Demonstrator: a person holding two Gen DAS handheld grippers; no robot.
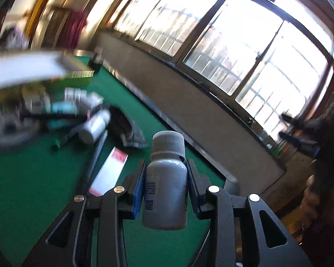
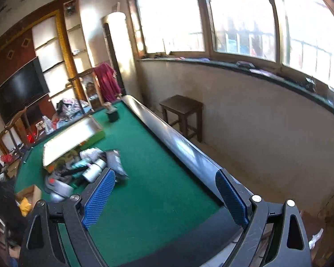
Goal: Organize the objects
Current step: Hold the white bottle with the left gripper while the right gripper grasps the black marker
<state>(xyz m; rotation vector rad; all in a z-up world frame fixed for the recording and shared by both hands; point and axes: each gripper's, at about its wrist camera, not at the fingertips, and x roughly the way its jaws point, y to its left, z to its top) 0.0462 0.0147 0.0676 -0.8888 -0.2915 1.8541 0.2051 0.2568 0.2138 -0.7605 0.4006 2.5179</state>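
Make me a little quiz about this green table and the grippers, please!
1. True or false: the right gripper holds something.
2. Which item does the left gripper grip: A) white plastic bottle with a ribbed cap, B) red-and-white flat box, C) dark wooden stool?
3. Fill in: the pile of clutter lies on the ____ felt table.

Key: 1. False, it is open and empty. 2. A. 3. Green.
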